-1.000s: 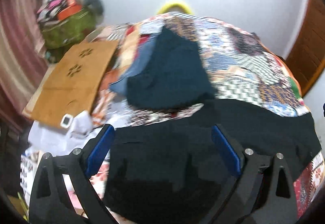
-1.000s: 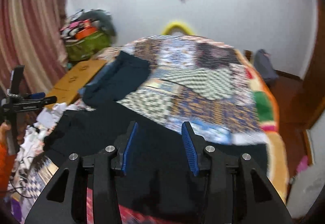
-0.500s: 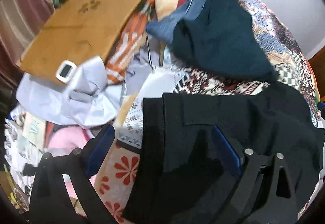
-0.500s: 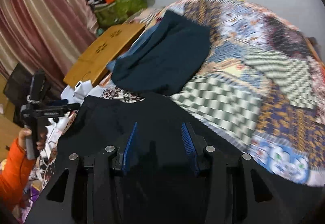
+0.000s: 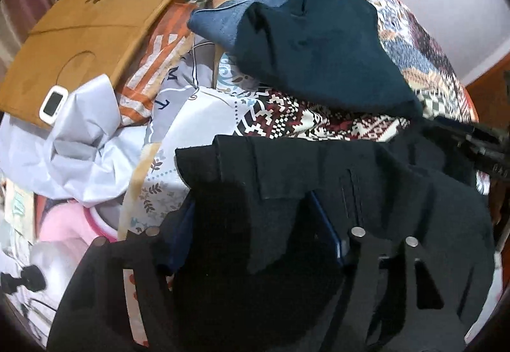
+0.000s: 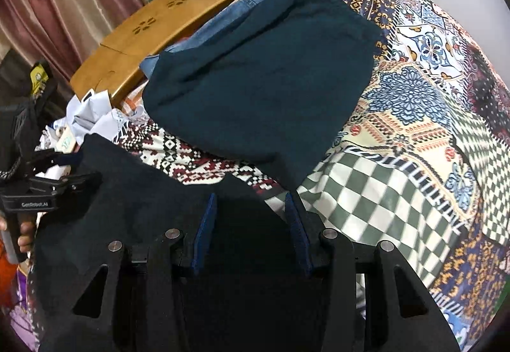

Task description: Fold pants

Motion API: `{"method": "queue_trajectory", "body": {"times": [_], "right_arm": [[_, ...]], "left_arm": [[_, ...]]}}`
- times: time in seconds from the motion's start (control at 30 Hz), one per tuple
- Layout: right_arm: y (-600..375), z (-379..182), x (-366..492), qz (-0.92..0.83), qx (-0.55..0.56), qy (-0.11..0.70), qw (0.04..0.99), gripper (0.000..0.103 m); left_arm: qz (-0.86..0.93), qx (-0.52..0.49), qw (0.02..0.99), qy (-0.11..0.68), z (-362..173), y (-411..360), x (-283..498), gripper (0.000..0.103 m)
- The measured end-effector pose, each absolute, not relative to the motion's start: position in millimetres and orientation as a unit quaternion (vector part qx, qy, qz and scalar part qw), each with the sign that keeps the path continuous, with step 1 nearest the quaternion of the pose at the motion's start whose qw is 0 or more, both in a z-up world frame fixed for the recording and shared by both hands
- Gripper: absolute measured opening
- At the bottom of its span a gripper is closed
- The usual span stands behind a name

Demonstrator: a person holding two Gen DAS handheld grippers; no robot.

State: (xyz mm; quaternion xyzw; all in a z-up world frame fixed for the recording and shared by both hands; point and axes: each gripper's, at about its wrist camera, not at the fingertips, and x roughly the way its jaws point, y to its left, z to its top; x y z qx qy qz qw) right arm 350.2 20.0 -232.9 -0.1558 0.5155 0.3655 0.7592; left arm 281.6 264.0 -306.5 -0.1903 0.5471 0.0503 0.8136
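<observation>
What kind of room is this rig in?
Most likely a home bedroom. The black pants lie on a bed under a patchwork bedspread, with a striped curtain at the side and a wooden lap desk resting among loose clothes.

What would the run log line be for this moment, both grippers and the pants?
left gripper: jaws just closing, black pants edge between them | right gripper: partly open over pants | fold: not yet made
</observation>
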Motion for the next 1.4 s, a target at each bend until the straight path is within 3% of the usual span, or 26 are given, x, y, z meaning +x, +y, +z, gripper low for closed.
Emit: {"method": "queue_trajectory", "body": {"times": [0.13, 0.27, 0.5, 0.63, 0.7, 0.77, 0.87, 1.13, 1.4], "right_arm": [[19.1, -235.7, 347.4, 0.364, -0.162, 0.510, 0.762, 0.026], [20.4, -234.2, 344.3, 0.363, -0.191, 0.493, 0.767, 0.009], [24.6, -237.0, 340.2, 0.347, -0.217, 0.474, 0.780, 0.007], [16.0, -220.9, 332.0, 0.346, -0.210, 0.460, 0.790, 0.011], [3.7, -205.0, 322.6, 0.351, -0.201, 0.446, 0.799, 0.011], [-8.4, -192.7, 313.7, 0.357, -0.188, 0.436, 0.804, 0.013], [-30.5, -176.0, 295.5, 0.357, -0.176, 0.422, 0.814, 0.016], [-90.3, -164.2, 248.2, 0.350, -0.171, 0.409, 0.826, 0.031], [-142.8, -183.1, 234.4, 0.321, -0.156, 0.428, 0.830, 0.032]], "left_arm": [[0.056, -0.178, 0.822, 0.538, -304.8, 264.0, 281.8, 0.050], [0.083, -0.095, 0.840, 0.528, -297.9, 250.3, 277.9, 0.037], [0.109, -0.070, 0.833, 0.537, -301.7, 252.6, 277.3, 0.037], [0.101, -0.062, 0.832, 0.542, -286.8, 245.8, 265.6, 0.037], [0.096, -0.067, 0.835, 0.538, -275.9, 244.7, 256.4, 0.040], [0.089, -0.088, 0.837, 0.532, -263.1, 244.9, 245.8, 0.058], [0.081, -0.134, 0.842, 0.517, -243.1, 247.2, 227.0, 0.077], [0.061, -0.221, 0.820, 0.524, -231.4, 236.9, 182.1, 0.082], [0.050, -0.301, 0.775, 0.554, -261.5, 222.2, 155.7, 0.082]]}}
